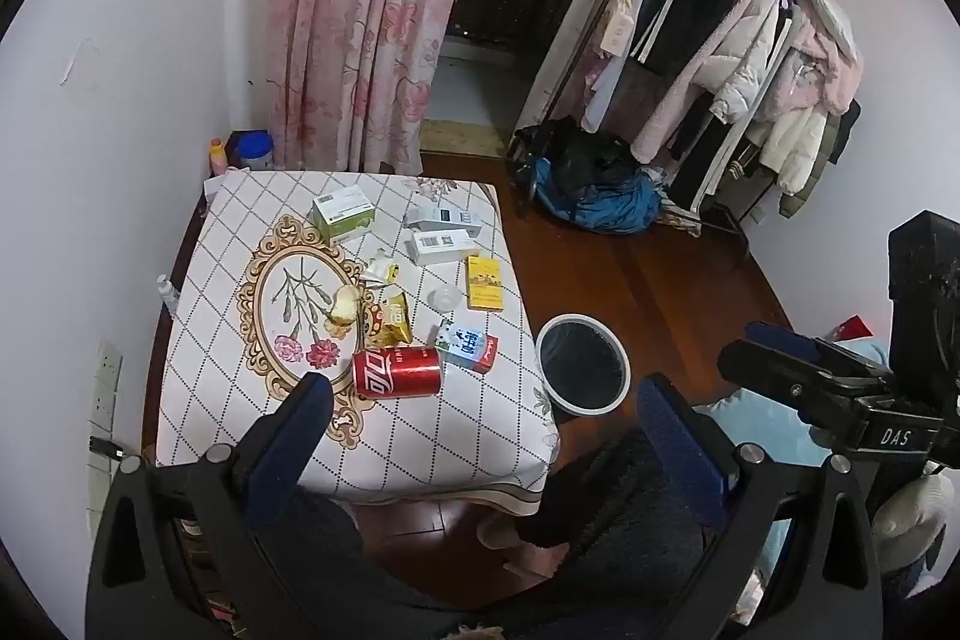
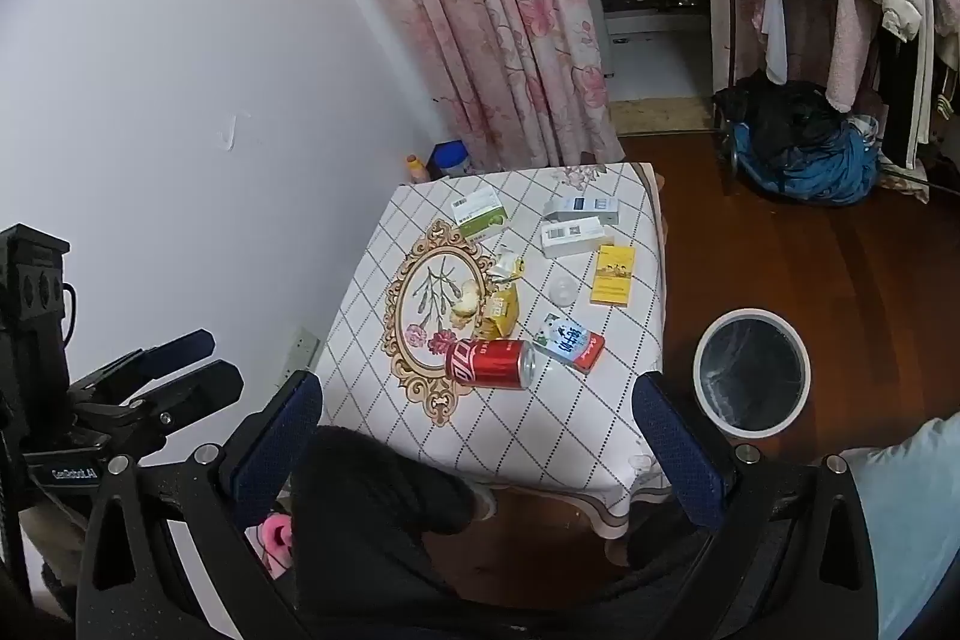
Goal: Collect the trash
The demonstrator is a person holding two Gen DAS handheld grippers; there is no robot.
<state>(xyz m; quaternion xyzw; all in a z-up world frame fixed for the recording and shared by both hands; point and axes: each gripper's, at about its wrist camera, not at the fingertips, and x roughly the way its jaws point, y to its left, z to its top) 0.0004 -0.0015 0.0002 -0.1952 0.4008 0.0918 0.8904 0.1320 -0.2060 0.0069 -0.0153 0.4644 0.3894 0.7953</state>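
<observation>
A red cola can [image 1: 397, 372] lies on its side near the front of the small table [image 1: 420, 436]; it also shows in the right wrist view [image 2: 491, 364]. Behind it lie a yellow snack wrapper [image 1: 393, 319], a blue-white milk carton [image 1: 467, 345], a crumpled wrapper [image 1: 379, 269] and a piece of bread [image 1: 343, 311]. A white-rimmed trash bin [image 1: 583, 371] stands on the floor right of the table, also in the right wrist view [image 2: 752, 373]. My left gripper [image 1: 480, 430] is open and empty above the table's front edge. My right gripper [image 2: 477, 436] is open and empty, held back from the table.
Boxes sit on the table: a green one [image 1: 343, 215], two white ones [image 1: 441, 244] and a yellow one [image 1: 485, 282]. A small clear cup [image 1: 445, 298] stands among them. A clothes rack [image 1: 750, 58] and a blue bundle [image 1: 606, 196] are at the right. A curtain [image 1: 360, 10] hangs behind.
</observation>
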